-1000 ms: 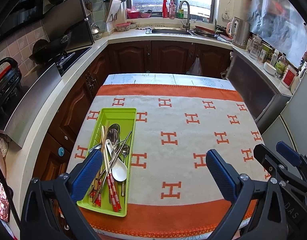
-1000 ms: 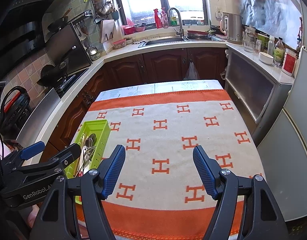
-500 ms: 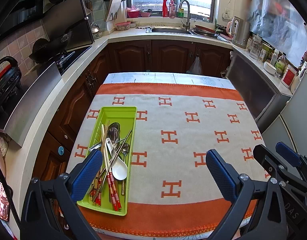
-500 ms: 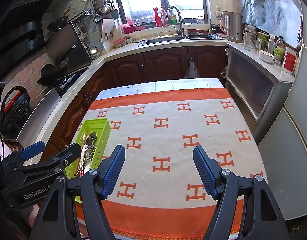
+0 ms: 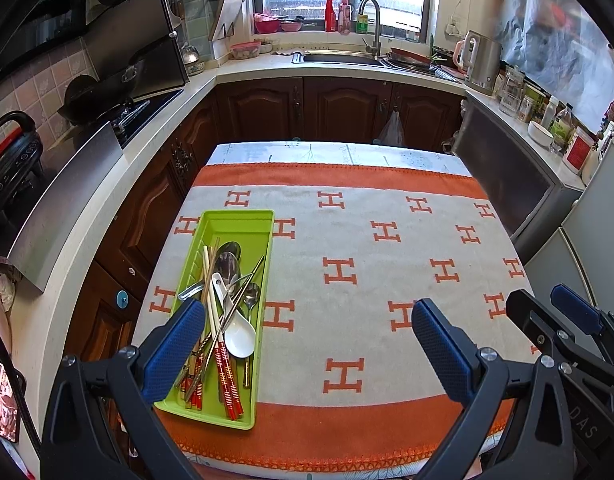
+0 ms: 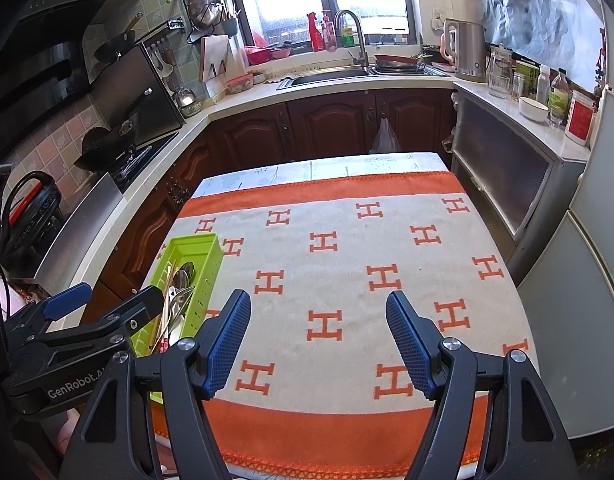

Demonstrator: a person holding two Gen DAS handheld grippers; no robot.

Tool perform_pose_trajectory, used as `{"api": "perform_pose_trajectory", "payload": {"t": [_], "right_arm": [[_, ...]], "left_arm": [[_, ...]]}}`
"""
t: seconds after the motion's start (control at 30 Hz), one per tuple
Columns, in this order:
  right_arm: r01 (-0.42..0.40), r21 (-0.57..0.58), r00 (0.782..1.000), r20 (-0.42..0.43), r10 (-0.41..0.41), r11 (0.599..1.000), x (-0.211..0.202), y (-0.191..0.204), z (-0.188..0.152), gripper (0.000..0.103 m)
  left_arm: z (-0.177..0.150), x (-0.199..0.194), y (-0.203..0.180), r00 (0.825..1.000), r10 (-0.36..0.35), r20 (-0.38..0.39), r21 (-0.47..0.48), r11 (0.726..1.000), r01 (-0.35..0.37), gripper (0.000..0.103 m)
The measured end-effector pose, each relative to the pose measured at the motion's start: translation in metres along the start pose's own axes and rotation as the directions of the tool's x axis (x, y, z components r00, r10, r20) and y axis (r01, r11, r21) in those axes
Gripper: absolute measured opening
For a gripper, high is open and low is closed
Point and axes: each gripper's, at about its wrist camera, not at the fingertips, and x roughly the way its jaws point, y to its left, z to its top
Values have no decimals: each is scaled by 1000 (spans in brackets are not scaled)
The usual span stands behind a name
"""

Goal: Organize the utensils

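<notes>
A green tray lies at the table's left side, also in the right wrist view. It holds a pile of utensils: metal spoons, a white ceramic spoon, red-handled chopsticks and wooden chopsticks. My left gripper is open and empty, above the table's near edge, its left finger over the tray's near end. My right gripper is open and empty, over the cloth to the right of the tray.
The table carries a white and orange cloth with H marks. Counters surround it: a stove and wok at left, a sink at the back, a kettle and jars at right. A fridge stands at the right.
Both grippers have stayed open and almost still. The views have shifted only slightly.
</notes>
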Motion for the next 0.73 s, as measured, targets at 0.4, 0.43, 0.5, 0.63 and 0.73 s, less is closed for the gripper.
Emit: {"api": "perform_pose_trajectory", "payload": {"t": [0.4, 0.43, 0.5, 0.63, 0.73], "right_arm": [[0, 0, 1000, -3, 0, 1000, 0, -1, 1, 72], [0, 1, 1000, -4, 0, 1000, 0, 0, -1, 72], [1, -1, 1000, -4, -1, 1000, 1, 0, -2, 72], [2, -2, 1000, -3, -2, 1000, 2, 2, -7, 72], [0, -1, 1000, -4, 0, 1000, 2, 3, -7, 72]], "left_arm": [[2, 0, 0, 1000, -2, -2, -1, 1000, 2, 102], [1, 0, 0, 1000, -3, -3, -2, 1000, 3, 102], [-4, 1, 1, 1000, -7, -3, -3, 1000, 7, 102], [-7, 1, 3, 1000, -8, -7, -1, 1000, 8, 102], [-9, 0, 2, 1000, -8, -10, 2, 1000, 8, 102]]}}
